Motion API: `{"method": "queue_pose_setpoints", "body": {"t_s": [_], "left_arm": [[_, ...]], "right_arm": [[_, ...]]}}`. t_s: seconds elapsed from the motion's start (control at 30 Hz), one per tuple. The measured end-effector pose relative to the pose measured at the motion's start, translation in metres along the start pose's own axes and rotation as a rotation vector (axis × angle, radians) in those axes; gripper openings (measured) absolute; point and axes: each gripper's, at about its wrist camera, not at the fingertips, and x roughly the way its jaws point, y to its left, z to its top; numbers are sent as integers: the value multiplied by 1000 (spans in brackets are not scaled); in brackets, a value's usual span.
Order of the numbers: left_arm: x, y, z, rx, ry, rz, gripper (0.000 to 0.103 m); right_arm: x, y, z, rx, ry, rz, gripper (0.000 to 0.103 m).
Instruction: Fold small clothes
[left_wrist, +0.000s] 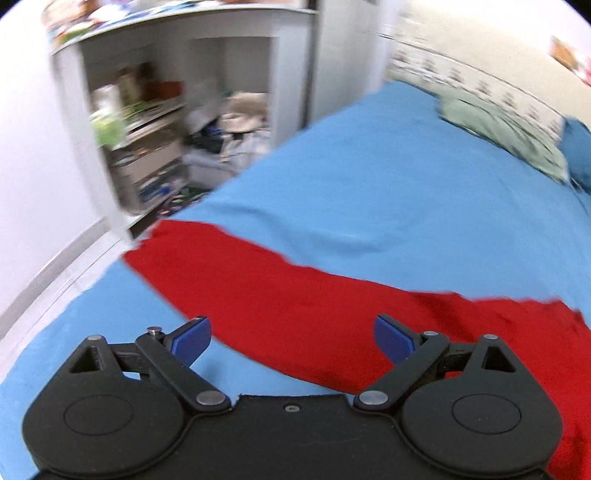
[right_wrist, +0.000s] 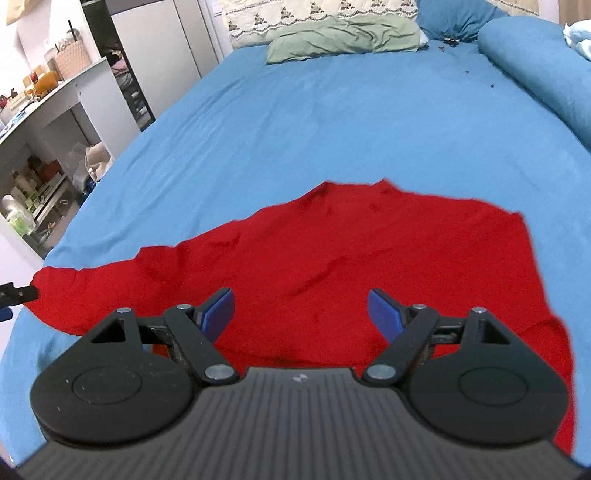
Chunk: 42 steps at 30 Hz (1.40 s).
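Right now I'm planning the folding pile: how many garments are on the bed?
1. A red garment lies spread on the blue sheet, near the bed's foot. Others could lie outside both views.

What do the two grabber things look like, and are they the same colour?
Nearly the same. The left gripper is matte black, with two round discs, angled linkage bars, silver pins and blue fingertips. The right gripper has the same black discs, bars, silver pins and blue fingertips, but its middle plate is ribbed grey with a small pale mark. No cables or sleeves show.
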Motion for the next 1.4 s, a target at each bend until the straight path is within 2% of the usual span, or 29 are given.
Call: {"method": "queue_pose_setpoints", "body": {"t_s": [0.1, 0.17, 0.27, 0.33, 0.47, 0.5, 0.57, 0.6, 0.7, 0.77, 0.83, 0.93, 1.1, 1.27, 1.33, 1.4], "left_arm": [[27, 44, 0, -66, 21, 20, 89], [45, 65, -2, -97, 35, 28, 73], [71, 84, -3, -149, 67, 2, 58], [83, 91, -5, -172, 72, -9, 55], [91, 86, -3, -166, 25, 6, 54], [93, 84, 0, -155, 17, 13, 49], [99, 80, 5, -133, 2, 31, 13], [102, 79, 7, -125, -1, 36, 8], [100, 74, 15, -113, -11, 39, 5], [87, 63, 23, -80, -57, 18, 5], [67, 43, 33, -31, -120, -18, 5], [32, -1, 47, 36, -211, -116, 5], [-19, -103, 56, 173, -279, -319, 5], [-47, -233, 22, 306, -219, -546, 5], [-45, -283, -3, 358, -181, -600, 5], [-34, -325, -33, 376, -114, -631, 5]], "right_arm": [[13, 23, -17, 16, 3, -2, 95], [16, 30, -22, 13, 4, -5, 95], [23, 43, -33, -3, 7, -18, 95], [27, 49, -40, -1, 10, -27, 95], [31, 53, -50, 9, 11, -43, 95], [31, 52, -52, 10, 10, -46, 95], [33, 50, -55, 11, 11, -53, 95], [33, 49, -56, 15, 10, -56, 95], [31, 42, -58, 32, -1, -57, 95], [28, 35, -57, 42, -16, -57, 95], [25, 28, -55, 59, -34, -57, 95], [16, 11, -48, 90, -65, -52, 95], [-5, -29, -35, 141, -117, -56, 95], [-31, -87, -20, 177, -180, -97, 95], [-39, -110, -17, 188, -196, -115, 95], [-49, -150, -16, 199, -201, -143, 95]]}}
